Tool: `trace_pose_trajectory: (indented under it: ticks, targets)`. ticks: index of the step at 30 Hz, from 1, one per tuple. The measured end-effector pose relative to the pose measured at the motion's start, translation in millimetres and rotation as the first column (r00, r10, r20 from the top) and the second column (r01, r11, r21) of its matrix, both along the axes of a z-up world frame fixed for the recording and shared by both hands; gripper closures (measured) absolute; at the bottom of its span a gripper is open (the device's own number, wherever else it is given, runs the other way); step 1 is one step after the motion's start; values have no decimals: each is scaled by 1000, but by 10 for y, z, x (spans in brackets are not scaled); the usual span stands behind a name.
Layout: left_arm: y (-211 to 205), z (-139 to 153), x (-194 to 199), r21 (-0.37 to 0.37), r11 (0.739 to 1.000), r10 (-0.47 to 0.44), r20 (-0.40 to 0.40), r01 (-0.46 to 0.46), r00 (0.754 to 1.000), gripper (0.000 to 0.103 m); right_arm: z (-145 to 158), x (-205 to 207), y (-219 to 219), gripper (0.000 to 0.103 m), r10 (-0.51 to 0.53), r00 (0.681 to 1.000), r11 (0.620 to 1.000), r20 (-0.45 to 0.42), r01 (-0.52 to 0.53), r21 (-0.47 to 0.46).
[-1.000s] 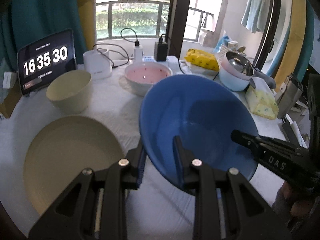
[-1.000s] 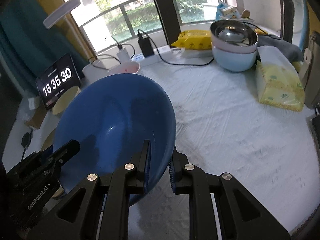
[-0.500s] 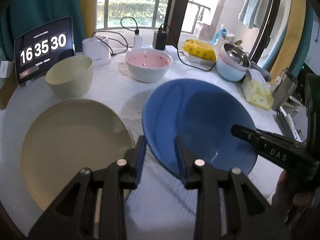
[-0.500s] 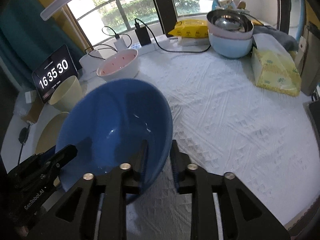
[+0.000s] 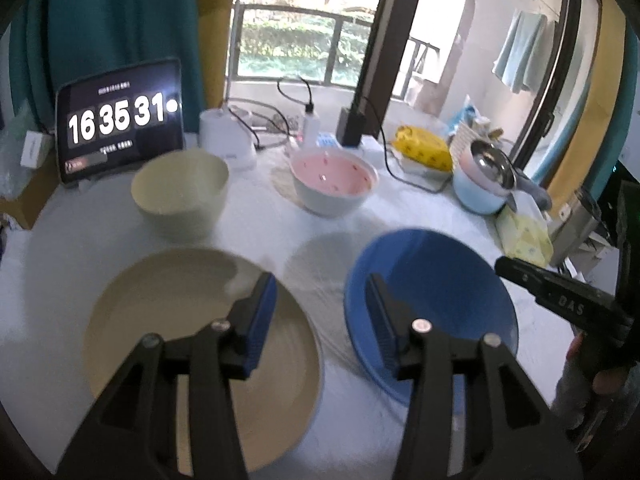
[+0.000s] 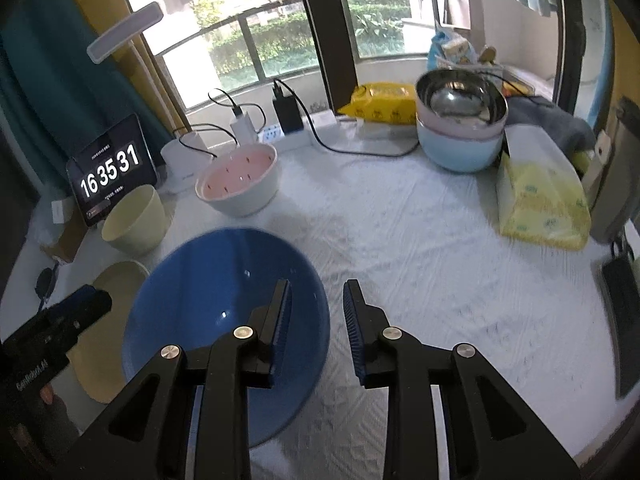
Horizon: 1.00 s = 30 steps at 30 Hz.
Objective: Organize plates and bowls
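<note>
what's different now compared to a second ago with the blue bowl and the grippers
Both hand-held grippers, left and right, have just opened and let go of the blue bowl, which went from tilted to resting flat on the table. The cream plate and other bowls stayed put.

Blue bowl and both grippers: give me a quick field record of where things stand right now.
blue bowl: wide, glossy blue bowl resting on white tablecloth, released
left gripper: open, jaws just opening, nothing between them
right gripper: open, astride bowl's near rim, not pressing
beside bowl: flat cream plate
behind: cream bowl, pink-lined bowl
</note>
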<state>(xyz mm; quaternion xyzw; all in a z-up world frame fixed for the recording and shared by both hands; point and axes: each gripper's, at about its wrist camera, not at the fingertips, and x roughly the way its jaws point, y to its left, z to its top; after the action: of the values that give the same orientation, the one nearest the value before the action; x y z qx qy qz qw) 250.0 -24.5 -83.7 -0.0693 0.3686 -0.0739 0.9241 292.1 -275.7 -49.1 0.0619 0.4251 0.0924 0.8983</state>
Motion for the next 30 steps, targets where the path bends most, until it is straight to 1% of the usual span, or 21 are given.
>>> trace_pose_trajectory:
  ticks: [6, 13, 22, 24, 30]
  targets:
    - [45, 97, 218, 11, 1000, 4, 14, -5, 1000, 55, 119, 162, 50, 74, 26, 999, 1000, 31, -26, -7]
    - [18, 139, 495, 1, 1000, 3, 7, -3, 1000, 55, 152, 357, 152, 74, 61, 997, 998, 36, -61, -5]
    - [29, 80, 838, 3, 1000, 19, -12, -19, 1000, 55, 161, 700, 264, 73, 103, 994, 995, 31, -102, -13]
    - [32, 57, 934, -5, 1000, 24, -24, -24, 999, 55, 150, 775, 288, 73, 113, 993, 994, 26, -113, -15]
    - [2, -46, 1195, 5, 999, 43, -65, -42, 997, 55, 121, 1069, 379, 73, 145, 989, 989, 11, -145, -33]
